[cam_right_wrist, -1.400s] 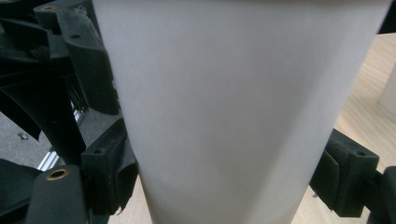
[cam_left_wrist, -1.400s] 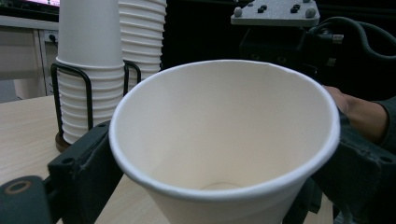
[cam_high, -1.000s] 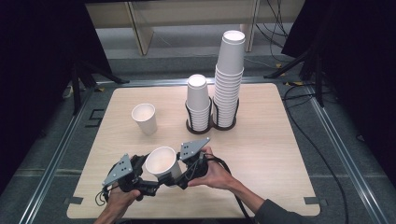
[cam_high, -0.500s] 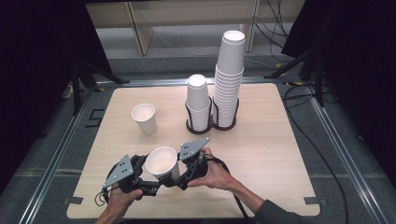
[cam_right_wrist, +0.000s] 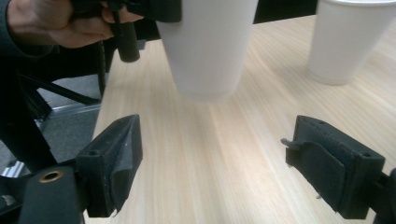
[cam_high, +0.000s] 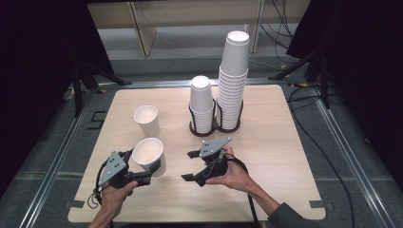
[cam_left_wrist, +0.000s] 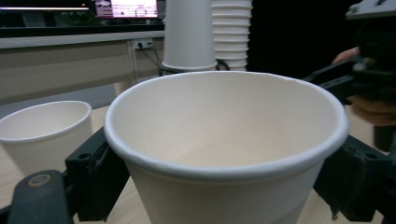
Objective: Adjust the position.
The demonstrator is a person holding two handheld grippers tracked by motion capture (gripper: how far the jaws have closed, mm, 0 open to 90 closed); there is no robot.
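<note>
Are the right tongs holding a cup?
No, the right tongs stand wide open over bare table, and the held cup sits in the left tongs.

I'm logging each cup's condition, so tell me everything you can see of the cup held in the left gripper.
The held cup is plain white paper with a rolled rim, tapering to a narrower base, empty and undented. It stands upright with its mouth up, lifted slightly off the table. The left gripper clamps its sides with black pads. Another cup stands apart behind it.
</note>
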